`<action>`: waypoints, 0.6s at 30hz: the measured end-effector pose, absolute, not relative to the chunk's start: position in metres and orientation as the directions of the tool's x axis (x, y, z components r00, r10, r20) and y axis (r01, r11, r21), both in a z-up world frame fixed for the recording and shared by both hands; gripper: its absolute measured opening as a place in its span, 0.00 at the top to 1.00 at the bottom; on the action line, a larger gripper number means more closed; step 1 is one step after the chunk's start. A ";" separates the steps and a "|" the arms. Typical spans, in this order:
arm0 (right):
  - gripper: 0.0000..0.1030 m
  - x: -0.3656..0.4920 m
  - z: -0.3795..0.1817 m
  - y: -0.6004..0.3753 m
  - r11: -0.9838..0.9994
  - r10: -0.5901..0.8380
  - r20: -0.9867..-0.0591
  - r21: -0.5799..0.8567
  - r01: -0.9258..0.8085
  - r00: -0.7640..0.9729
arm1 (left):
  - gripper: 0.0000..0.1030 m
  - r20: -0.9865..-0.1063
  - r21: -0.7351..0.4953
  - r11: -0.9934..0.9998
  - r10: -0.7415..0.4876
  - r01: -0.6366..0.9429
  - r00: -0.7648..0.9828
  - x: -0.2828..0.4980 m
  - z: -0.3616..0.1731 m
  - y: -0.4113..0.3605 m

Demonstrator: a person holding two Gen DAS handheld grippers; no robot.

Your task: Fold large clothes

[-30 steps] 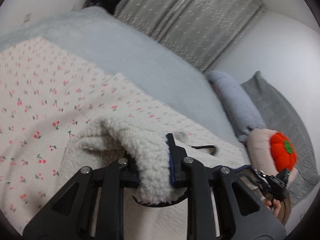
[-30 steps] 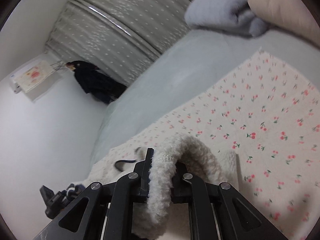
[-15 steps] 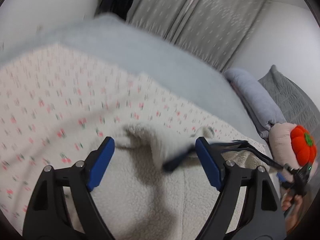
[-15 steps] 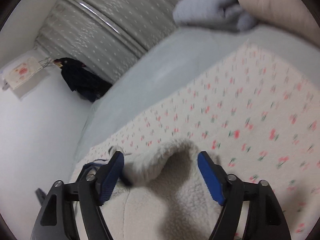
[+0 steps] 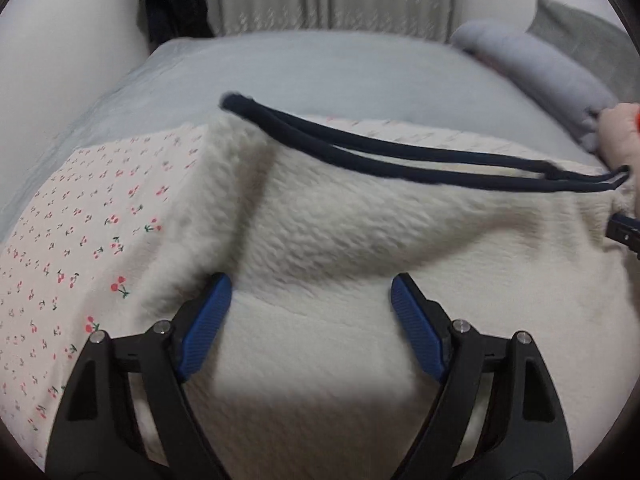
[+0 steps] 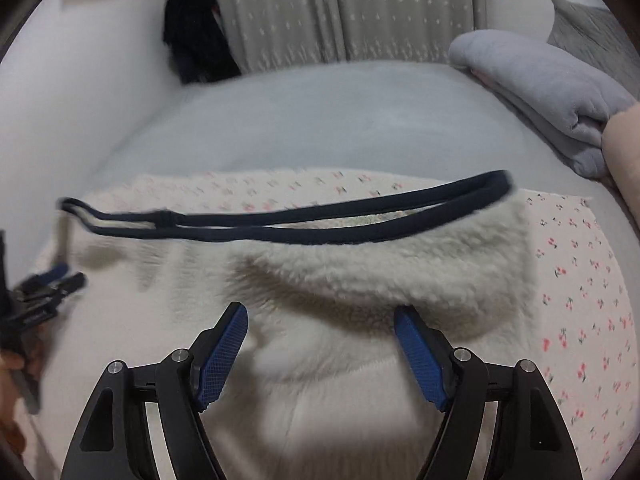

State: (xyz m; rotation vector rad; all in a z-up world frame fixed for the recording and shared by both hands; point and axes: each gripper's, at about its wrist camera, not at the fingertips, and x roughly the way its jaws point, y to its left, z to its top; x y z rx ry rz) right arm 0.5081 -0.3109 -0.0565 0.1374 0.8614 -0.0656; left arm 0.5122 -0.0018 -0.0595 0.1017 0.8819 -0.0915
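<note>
A cream fleece garment [image 5: 340, 240] lies folded on a cherry-print cloth [image 5: 80, 232] on the bed, its dark navy trimmed edge [image 5: 400, 160] along the far side. It also shows in the right wrist view [image 6: 360, 280], with the navy trim [image 6: 320, 216] across it. My left gripper [image 5: 310, 304] is open and empty, just above the garment's near part. My right gripper [image 6: 320, 332] is open and empty over the same garment. The other gripper shows at the left edge of the right wrist view [image 6: 44, 284].
A grey-blue bed cover [image 6: 340, 120] stretches behind the cloth. A folded grey blanket [image 6: 552, 88] and a pink cushion [image 6: 624, 152] lie at the right. Curtains [image 6: 360, 12] and a dark hanging garment [image 6: 196, 40] stand at the back wall.
Both grippers opened and let go of the fleece edge, which dropped flat onto the garment. Both grippers have drawn back and now look level across the bed.
</note>
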 end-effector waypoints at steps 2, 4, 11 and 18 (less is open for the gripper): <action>0.32 0.527 -0.067 -0.325 0.979 -0.032 -0.780 0.102 0.178 0.625 | 0.19 -0.774 0.047 0.994 -0.028 0.103 0.632 0.521 -0.059 0.007; 0.37 0.533 -0.075 -0.352 0.946 -0.017 -0.795 0.183 0.266 0.607 | 0.19 -0.766 0.063 0.995 -0.003 0.081 0.643 0.528 -0.057 0.018; 0.53 0.503 -0.066 -0.406 0.871 0.048 -0.788 0.333 0.360 0.613 | 0.19 -0.775 0.003 0.992 0.081 -0.124 0.627 0.519 -0.043 0.073; 0.25 0.427 -0.024 -0.409 0.935 -0.014 -0.779 0.212 0.284 0.626 | 0.19 -0.837 -0.117 0.993 -0.108 0.018 0.536 0.463 -0.024 0.088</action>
